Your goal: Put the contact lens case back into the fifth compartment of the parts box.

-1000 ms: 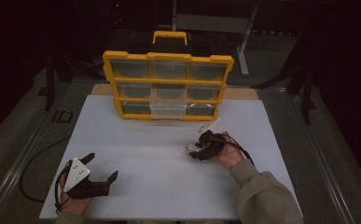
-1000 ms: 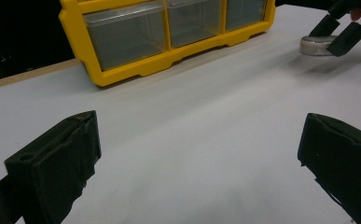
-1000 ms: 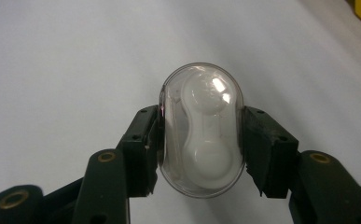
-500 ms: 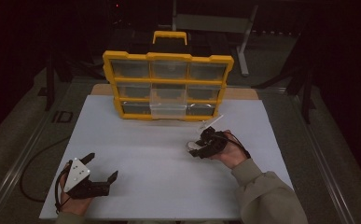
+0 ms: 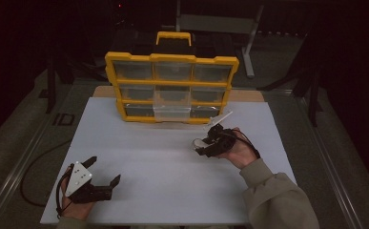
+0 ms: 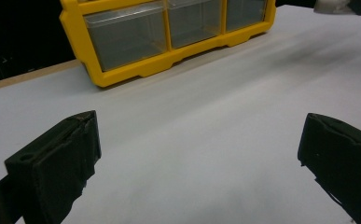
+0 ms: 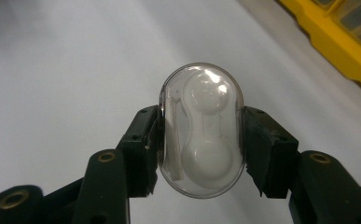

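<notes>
Resting at the near left of the worktop (image 5: pixel 172 157), your left gripper (image 5: pixel 103 174) sits low on the white sheet with its jaws spread wide and nothing between them. In the left gripper view the two black jaws stand far apart over bare white surface, pointing toward the organizer's bottom row.

Centre back: the yellow organizer (image 5: pixel 171 88) stands upright at the far edge of the sheet, black handle on top, three rows of clear drawers. The middle drawer (image 5: pixel 171 112) of the bottom row is pulled out toward you.

Right of centre: your right gripper (image 5: pixel 202 145) is held just above the sheet, in front of the organizer's right end. Its jaws are closed on a small clear capsule (image 7: pixel 200 130), gripping it by its two long sides. A white moulded piece sits inside the capsule. The capsule is off the worktop.
</notes>
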### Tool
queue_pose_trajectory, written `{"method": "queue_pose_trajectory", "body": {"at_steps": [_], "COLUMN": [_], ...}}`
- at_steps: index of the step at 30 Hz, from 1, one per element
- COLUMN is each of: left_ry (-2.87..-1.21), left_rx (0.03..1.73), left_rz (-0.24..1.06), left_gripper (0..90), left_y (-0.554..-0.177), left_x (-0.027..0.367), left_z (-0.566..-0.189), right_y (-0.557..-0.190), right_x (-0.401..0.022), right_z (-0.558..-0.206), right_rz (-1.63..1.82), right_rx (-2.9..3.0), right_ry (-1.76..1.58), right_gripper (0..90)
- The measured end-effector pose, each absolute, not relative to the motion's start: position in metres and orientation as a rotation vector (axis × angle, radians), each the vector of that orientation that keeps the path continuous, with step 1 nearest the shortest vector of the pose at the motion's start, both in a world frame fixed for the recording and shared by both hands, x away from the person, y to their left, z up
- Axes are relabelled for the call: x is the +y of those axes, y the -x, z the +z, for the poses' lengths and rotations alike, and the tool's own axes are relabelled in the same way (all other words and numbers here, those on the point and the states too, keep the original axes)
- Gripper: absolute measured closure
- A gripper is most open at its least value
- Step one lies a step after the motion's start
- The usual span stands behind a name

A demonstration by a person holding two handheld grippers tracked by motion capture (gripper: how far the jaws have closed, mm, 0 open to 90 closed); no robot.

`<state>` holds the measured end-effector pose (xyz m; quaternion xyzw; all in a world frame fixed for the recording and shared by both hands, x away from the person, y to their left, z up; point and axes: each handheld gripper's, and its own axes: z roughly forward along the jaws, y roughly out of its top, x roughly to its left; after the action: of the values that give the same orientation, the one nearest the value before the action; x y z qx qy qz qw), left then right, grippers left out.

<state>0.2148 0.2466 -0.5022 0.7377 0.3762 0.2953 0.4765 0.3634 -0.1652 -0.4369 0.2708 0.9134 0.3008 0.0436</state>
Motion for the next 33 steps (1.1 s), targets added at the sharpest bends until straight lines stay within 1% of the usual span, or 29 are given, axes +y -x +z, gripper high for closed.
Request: {"method": "queue_pose_trajectory", "body": {"at_steps": [16, 33], "left_ry": [-1.803, -1.799], "left_rx": [0.918, 0.919], "left_rz": [0.724, 0.725], "left_gripper": [0.1, 0.1], "left_y": [-0.215, -0.215], "left_x": [0.246, 0.247], "left_z": [-0.502, -0.503], "right_y": [-0.37, -0.385], "right_x": [-0.169, -0.17], "right_z": [-0.412, -0.385], "right_rz": [0.893, 0.882], "right_rx": [2.774, 2.751], "right_ry": [-0.818, -0.81], "right_gripper": [49.1, 49.1]}}
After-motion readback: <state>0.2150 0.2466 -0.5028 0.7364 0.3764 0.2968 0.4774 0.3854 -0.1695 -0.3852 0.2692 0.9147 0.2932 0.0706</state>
